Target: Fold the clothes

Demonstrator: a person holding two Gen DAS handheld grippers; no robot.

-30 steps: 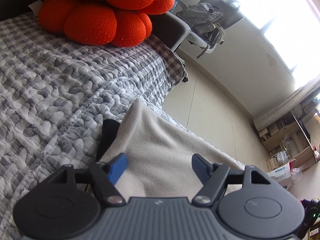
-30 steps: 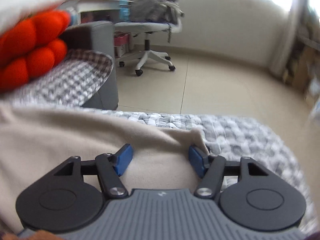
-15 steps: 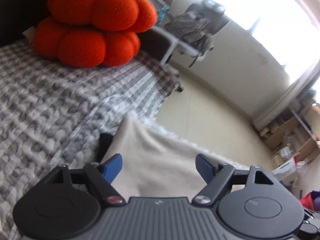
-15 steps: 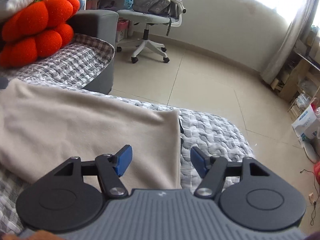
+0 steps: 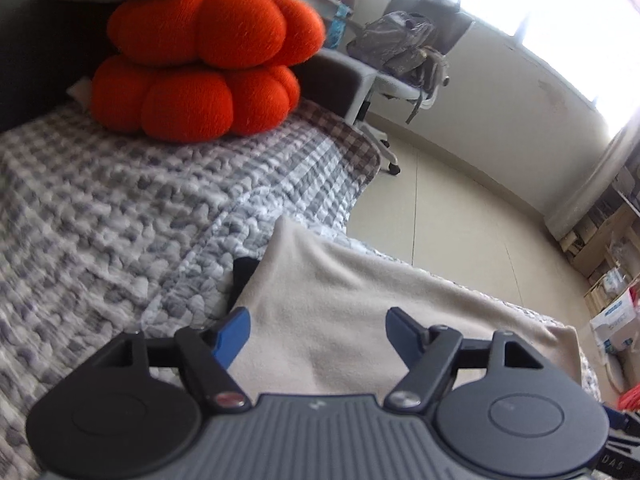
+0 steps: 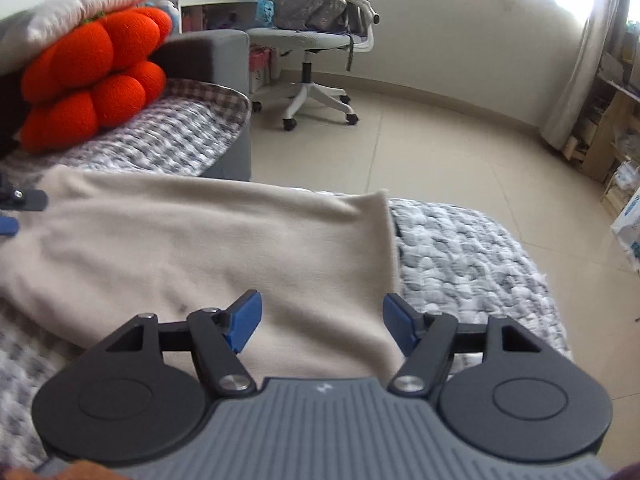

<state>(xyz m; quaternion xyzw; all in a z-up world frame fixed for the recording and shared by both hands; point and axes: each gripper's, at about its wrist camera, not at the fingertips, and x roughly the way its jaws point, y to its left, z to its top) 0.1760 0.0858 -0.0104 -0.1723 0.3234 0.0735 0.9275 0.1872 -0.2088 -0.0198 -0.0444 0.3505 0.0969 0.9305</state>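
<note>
— Garment?
— Beige fleece garment [image 6: 208,240], folded flat on my grey checked quilt [image 5: 120,208], something black [image 5: 242,276] peeking from under its far corner.
— Your grippers?
— My left gripper [image 5: 318,330] is closing, my right gripper [image 6: 322,322] still widening — both hang above the fleece, pads clear, holding nothing.
— Beyond?
— Orange pumpkin cushions [image 5: 200,64], then an office chair [image 6: 320,40].
</note>
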